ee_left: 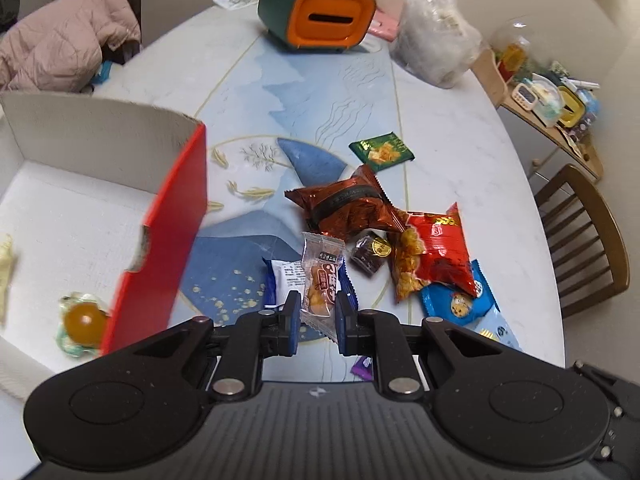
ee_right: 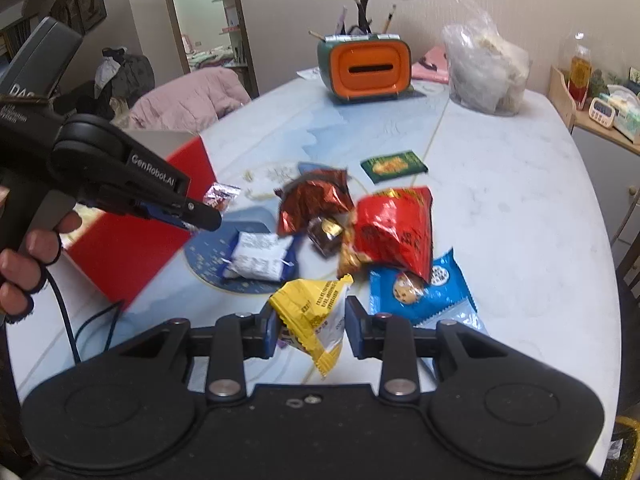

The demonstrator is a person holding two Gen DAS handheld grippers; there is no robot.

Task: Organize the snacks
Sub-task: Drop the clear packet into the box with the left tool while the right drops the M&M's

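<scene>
1. Closest up in the left wrist view: the left gripper (ee_left: 318, 316), jaws clamped tight on a clear-wrapped orange snack (ee_left: 320, 280), lower middle of the frame.
2. Right wrist view, same deal: the right gripper (ee_right: 310, 326) has its jaws squeezed on a yellow packet (ee_right: 316, 312), bottom centre.
3. The red box (ee_left: 160, 248) sits at the left, a jelly cup (ee_left: 82, 322) inside it.
4. The rest of the pile is mid-frame on the bench (ee_left: 460, 148): brown foil bag (ee_left: 344, 208), red chip bag (ee_left: 436, 248), blue cookie packet (ee_left: 460, 304), and a green packet (ee_left: 382, 150) a bit further up.
</scene>
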